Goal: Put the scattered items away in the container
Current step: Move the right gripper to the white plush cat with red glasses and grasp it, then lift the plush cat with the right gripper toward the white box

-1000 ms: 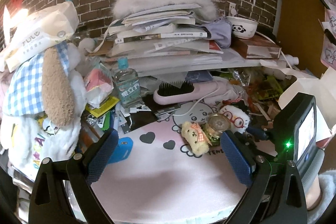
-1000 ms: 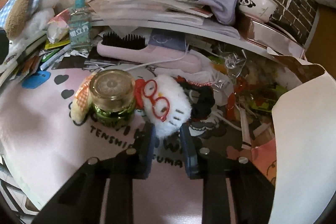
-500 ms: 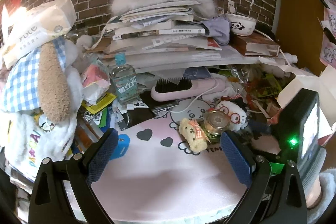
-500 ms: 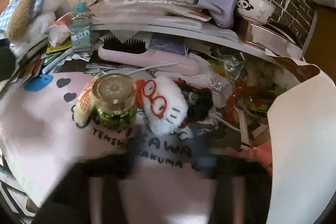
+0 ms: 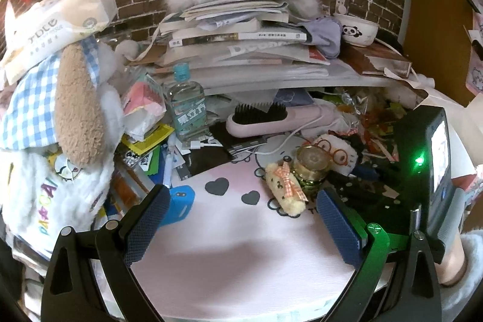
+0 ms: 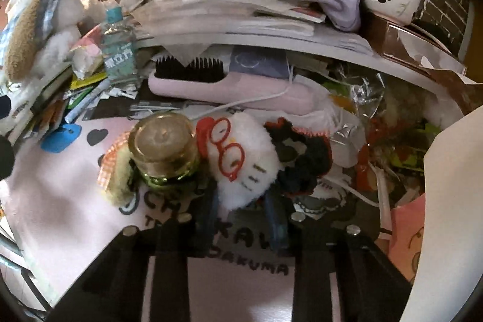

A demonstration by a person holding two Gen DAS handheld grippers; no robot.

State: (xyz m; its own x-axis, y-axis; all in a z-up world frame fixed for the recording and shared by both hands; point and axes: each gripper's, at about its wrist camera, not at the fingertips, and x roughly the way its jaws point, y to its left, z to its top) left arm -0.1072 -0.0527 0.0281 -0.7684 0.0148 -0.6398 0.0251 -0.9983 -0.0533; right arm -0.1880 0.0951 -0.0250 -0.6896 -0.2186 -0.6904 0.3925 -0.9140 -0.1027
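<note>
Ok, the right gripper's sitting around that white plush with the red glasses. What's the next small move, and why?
Probably close the right gripper on the white plush before lifting. Its fingers flank the toy's lower end, but the frame is blurred and I can't tell if they pinch it. The green jar sits touching the plush's left side, so lift gently. The left gripper hangs open over the pink mat, holding nothing.

A: The right gripper [image 6: 244, 210] is smeared by blur in its own view, so I can't tell whether its fingers touch the white plush with red glasses [image 6: 241, 162] or only flank it

B: In the left wrist view that plush is half hidden behind the gold-lidded jar [image 5: 311, 168]. The black scrunchie [image 6: 305, 168] is partly covered too

A: And the white container [image 6: 452, 201] is cut off by the right edge; its inside isn't visible

B: The book spines are too small to read
</note>
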